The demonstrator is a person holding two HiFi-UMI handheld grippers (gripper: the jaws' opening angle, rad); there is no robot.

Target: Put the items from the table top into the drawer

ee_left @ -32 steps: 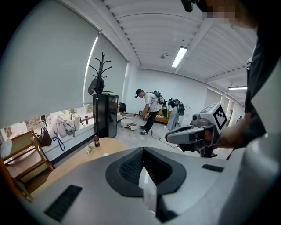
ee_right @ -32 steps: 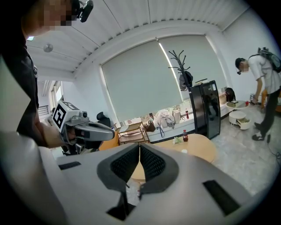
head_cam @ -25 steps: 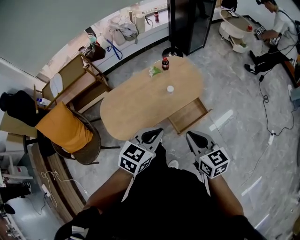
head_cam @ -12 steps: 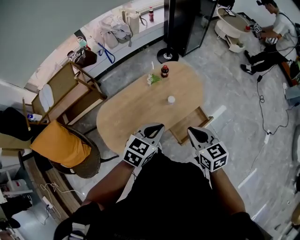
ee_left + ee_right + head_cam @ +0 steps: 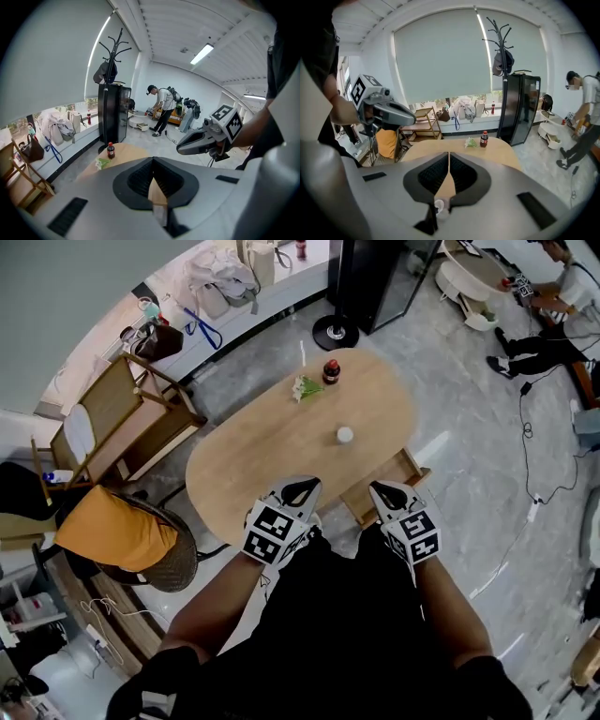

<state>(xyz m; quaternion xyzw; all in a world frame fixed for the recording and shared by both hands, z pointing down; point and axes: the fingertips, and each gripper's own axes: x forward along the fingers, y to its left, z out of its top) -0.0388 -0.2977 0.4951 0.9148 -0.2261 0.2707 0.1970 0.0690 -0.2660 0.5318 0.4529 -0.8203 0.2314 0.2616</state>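
Drawer (image 5: 364, 498) open; bottle (image 5: 331, 371) upright on table (image 5: 267, 448)

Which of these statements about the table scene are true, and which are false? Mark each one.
1. The drawer of the table is pulled open. True.
2. The bottle lies inside the drawer. False: it stands upright on the table top, near the far end.
3. The left hand-held gripper has its jaws together with nothing between them. True.
4. The right hand-held gripper holds the small white object. False: its jaws are shut and empty, and the white object sits on the table top.
5. A green-and-white item lies beside the bottle. True.
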